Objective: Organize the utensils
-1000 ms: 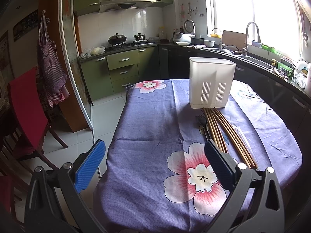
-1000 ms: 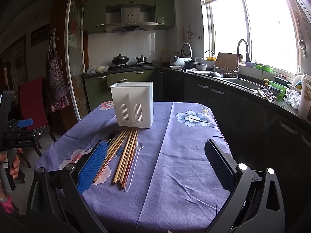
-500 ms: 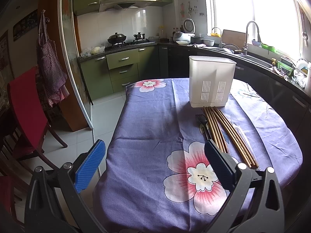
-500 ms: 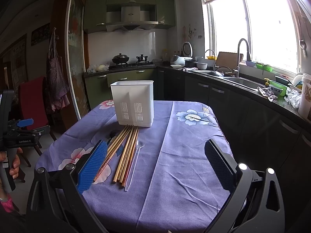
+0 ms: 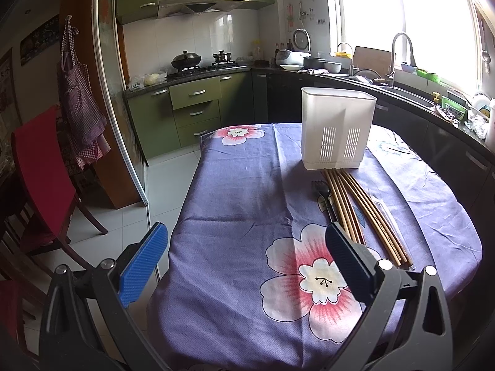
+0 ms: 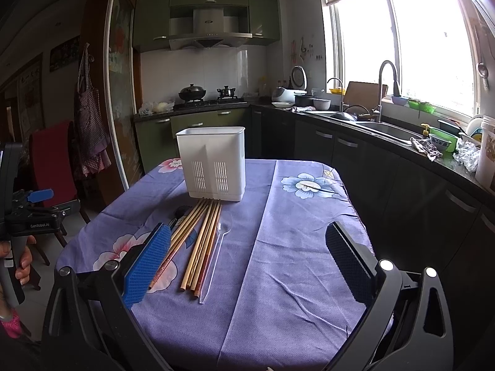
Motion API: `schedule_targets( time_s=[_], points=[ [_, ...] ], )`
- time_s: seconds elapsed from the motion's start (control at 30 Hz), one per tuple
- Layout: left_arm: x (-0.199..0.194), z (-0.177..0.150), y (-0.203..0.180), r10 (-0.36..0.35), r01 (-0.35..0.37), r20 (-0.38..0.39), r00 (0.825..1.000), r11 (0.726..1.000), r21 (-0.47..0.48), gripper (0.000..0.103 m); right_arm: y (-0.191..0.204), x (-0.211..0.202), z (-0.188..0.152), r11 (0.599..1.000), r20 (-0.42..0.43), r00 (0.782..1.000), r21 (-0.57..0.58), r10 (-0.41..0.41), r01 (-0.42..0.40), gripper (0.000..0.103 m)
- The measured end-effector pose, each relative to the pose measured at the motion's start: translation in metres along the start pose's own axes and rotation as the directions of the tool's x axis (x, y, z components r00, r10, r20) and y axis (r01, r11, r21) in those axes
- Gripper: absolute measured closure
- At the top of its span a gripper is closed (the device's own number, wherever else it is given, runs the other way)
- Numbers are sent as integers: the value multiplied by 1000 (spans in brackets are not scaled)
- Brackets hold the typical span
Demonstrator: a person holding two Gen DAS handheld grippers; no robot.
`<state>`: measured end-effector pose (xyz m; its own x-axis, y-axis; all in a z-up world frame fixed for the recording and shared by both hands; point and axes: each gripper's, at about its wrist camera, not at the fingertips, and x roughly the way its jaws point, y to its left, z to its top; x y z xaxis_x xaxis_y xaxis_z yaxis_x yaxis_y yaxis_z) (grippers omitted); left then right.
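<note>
A white slotted utensil holder [image 5: 337, 130] [image 6: 213, 164] stands upright on the purple flowered tablecloth [image 5: 241, 204] [image 6: 287, 247]. Right in front of it lie several wooden chopsticks [image 5: 362, 213] [image 6: 201, 241], a black fork [image 5: 321, 191] [image 6: 177, 216] and a clear plastic spoon [image 6: 216, 256] [image 5: 383, 213]. My left gripper [image 5: 247, 256] hovers open over the table's near left edge, nothing between its fingers. My right gripper [image 6: 247, 259] hangs open above the near table edge, its blue left pad [image 6: 145, 266] beside the chopstick ends. The left gripper [image 6: 27, 213] also shows at far left, held by a hand.
A red chair [image 5: 40, 173] and a sliding door frame [image 5: 120, 123] stand left of the table. Dark cabinets and a counter with sink [image 6: 380, 130] run along the right, close to the table. Green cabinets and a stove [image 5: 198, 68] are at the back.
</note>
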<state>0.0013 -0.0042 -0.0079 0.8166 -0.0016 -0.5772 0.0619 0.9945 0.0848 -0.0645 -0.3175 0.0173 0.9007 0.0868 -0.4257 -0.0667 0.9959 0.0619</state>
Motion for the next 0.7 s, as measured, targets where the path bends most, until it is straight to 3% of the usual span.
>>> schedule_targets(
  time_s=[0.7],
  points=[
    [1,-1,0,1,-1,-1,1000,1000,-1,6,-2,2,0,1000,-5,1000,2,-6,6,4]
  ],
)
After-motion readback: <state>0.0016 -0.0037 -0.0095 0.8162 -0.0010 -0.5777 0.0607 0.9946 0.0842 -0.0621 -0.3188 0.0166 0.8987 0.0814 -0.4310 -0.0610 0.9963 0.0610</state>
